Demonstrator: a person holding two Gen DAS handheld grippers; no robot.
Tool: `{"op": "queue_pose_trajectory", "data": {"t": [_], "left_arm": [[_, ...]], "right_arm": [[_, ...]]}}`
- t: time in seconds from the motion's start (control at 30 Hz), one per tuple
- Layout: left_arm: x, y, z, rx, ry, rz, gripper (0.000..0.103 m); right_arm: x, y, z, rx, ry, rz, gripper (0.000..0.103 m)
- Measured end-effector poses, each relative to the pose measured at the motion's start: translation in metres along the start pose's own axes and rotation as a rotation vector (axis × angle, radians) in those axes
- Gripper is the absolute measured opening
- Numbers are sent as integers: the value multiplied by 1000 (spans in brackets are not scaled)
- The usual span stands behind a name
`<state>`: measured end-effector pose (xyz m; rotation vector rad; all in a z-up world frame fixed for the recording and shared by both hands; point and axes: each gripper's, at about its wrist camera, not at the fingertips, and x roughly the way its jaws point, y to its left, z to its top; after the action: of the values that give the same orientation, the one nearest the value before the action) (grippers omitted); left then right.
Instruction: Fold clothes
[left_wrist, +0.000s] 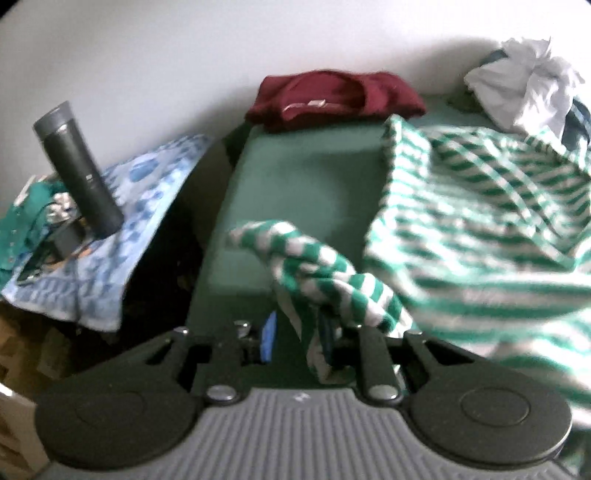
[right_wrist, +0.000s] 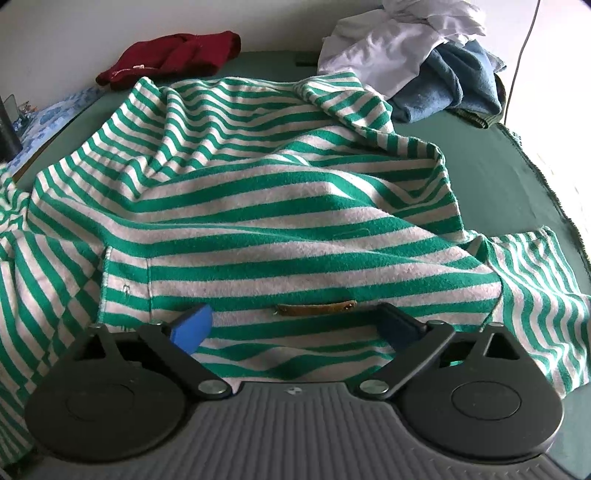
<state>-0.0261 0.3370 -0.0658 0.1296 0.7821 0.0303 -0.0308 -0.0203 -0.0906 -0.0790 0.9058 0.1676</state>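
A green-and-white striped garment (left_wrist: 480, 221) lies crumpled across the green table (left_wrist: 303, 177). One of its sleeves (left_wrist: 306, 258) trails toward my left gripper (left_wrist: 297, 339). The sleeve's end drapes over the right finger and hangs in the gap, and a strip of table shows beside the blue left pad (left_wrist: 269, 338), so the jaws stand slightly apart without pinching it. In the right wrist view, the striped garment (right_wrist: 277, 203) fills the picture. My right gripper (right_wrist: 295, 326) is wide open just over its near edge, its pads on either side of a small brown label (right_wrist: 316, 308).
A maroon garment (left_wrist: 332, 99) (right_wrist: 173, 55) lies folded at the table's far edge by the wall. A pile of white and blue clothes (right_wrist: 406, 48) (left_wrist: 524, 81) sits far right. Left of the table, a dark flask (left_wrist: 79, 166) stands on a blue patterned cloth (left_wrist: 110, 240).
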Motion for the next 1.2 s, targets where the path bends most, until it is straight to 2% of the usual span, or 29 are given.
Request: {"op": "queue_pose_trajectory", "data": {"t": [0.07,0.1,0.13,0.2,0.33,0.4,0.5,0.57,0.6,0.7,0.73,0.8,0.83,0.87,0.9,0.93,1.0,1.03,1.07,1.17,1.2], "left_arm": [[6,-10,7,-17,-3,-25,29],[9,-17,9,-19,-1,-32,25],[12,-26,10,-1,3,-21,20],[18,-46,10,52,-3,17,0],[20,-57,10,80,-8,54,0],[17,-47,10,51,0,49,0],[5,-22,14,-10,6,106,0],[-11,-4,18,-31,5,196,0],[-20,4,20,-24,4,260,0],[-42,27,22,-5,28,382,0],[-48,35,22,-2,39,417,1],[-43,47,12,-29,99,420,2],[-41,54,7,-43,129,421,11],[-39,60,3,-56,160,423,15],[-36,66,-2,-70,190,424,11],[-35,72,-7,-92,214,407,10],[-35,76,-16,-193,201,209,35],[-35,76,-20,-227,193,129,41],[-34,71,-23,-228,178,85,48],[-32,56,-30,-161,112,39,74],[-27,54,-32,-156,110,30,71]], "right_arm": [[1,0,-1,2,-10,0,103],[1,0,-1,1,-14,0,103],[2,0,-1,1,-18,1,103],[1,-1,-2,-2,-23,4,103],[1,-1,-3,-5,-31,6,103],[1,-1,-3,-5,-34,6,103],[1,-1,-3,-6,-37,7,103],[2,-1,-3,-7,-38,8,103],[2,-1,-3,-8,-38,9,103],[2,-1,-3,-10,-40,9,103],[2,-1,-3,-11,-40,8,103],[3,-1,-2,-13,-42,7,103],[3,-1,-2,-13,-43,6,103],[3,-1,-2,-14,-44,5,103],[4,-1,-2,-14,-45,4,103],[4,-1,-2,-14,-46,4,103],[3,0,-2,-15,-47,4,103],[3,-1,-3,-15,-48,5,103],[3,-1,-3,-16,-48,6,103],[3,0,-3,-15,-48,4,103],[3,0,-3,-15,-49,4,103]]}}
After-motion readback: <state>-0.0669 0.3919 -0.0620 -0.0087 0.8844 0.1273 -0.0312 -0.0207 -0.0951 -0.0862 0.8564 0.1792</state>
